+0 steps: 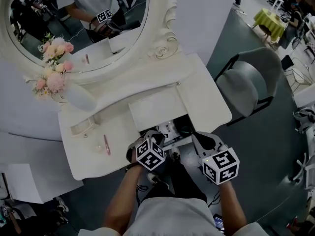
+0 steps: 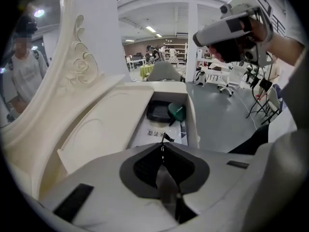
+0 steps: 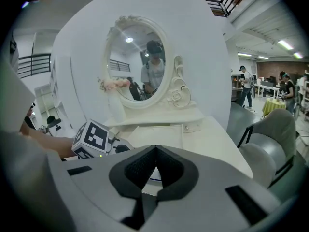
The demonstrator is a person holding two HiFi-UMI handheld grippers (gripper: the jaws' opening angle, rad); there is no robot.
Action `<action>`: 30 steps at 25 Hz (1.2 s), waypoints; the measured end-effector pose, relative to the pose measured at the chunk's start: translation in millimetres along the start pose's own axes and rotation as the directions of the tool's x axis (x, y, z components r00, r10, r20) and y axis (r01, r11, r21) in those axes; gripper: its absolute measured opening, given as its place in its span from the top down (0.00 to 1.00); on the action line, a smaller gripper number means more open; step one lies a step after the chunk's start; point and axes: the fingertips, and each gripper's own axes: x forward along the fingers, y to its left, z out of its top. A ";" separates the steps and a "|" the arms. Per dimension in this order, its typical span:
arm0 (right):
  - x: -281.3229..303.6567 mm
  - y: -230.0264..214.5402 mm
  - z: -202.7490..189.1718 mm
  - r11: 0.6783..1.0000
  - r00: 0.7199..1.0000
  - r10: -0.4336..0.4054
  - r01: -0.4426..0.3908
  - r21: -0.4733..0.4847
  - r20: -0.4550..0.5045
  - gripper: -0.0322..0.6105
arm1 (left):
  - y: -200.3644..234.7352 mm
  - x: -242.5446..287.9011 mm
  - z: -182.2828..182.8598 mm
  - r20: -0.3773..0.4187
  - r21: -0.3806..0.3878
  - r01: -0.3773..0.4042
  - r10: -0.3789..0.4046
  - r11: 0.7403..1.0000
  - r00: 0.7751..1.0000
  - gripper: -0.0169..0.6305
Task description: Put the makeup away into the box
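Pink flowers (image 1: 51, 65) stand by an oval mirror (image 1: 78, 23), grey chair (image 1: 246, 85) well apart.

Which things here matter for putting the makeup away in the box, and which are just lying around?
For the job: pink makeup stick; open compartment holding a black case and a green item.
Just lying about: vase of flowers; oval mirror; small white tray; grey chair.

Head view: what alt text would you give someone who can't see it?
Seen from above, a person holds a left hand-held gripper and a right hand-held gripper over the open drawer of a white dressing table. An oval mirror and pink flowers stand at the back, a thin pink stick lies at left, a grey chair sits at right.
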 end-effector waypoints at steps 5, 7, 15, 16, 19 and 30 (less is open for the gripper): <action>4.6 -2.2 -2.6 1.000 1.000 0.004 -0.004 0.005 -0.011 0.95 | 0.4 2.8 -0.3 -0.004 -0.025 -0.012 0.012 1.000 1.000 0.89; 6.5 -0.7 -2.7 1.000 1.000 0.009 -0.008 0.004 -0.013 0.95 | -0.8 2.0 1.4 0.003 -0.035 -0.006 0.006 0.999 1.000 0.82; 13.8 12.0 3.8 0.999 1.000 0.027 -0.027 -0.017 -0.010 0.95 | 7.6 -18.8 2.0 0.060 -0.089 -0.029 0.034 0.996 0.998 0.77; 14.5 14.2 5.0 0.999 1.000 0.029 -0.029 -0.022 -0.008 0.95 | 9.9 -24.2 1.5 0.072 -0.101 -0.036 0.043 0.994 0.997 0.77; 16.4 23.4 10.3 0.999 0.999 0.037 -0.037 -0.036 -0.002 0.95 | 20.0 -43.6 -1.7 0.103 -0.127 -0.078 0.091 0.989 0.990 0.77; 34.2 90.2 39.0 0.987 0.993 0.119 -0.116 -0.110 0.021 0.95 | 62.2 -135.9 -43.6 0.164 -0.266 -0.265 0.314 0.927 0.935 0.80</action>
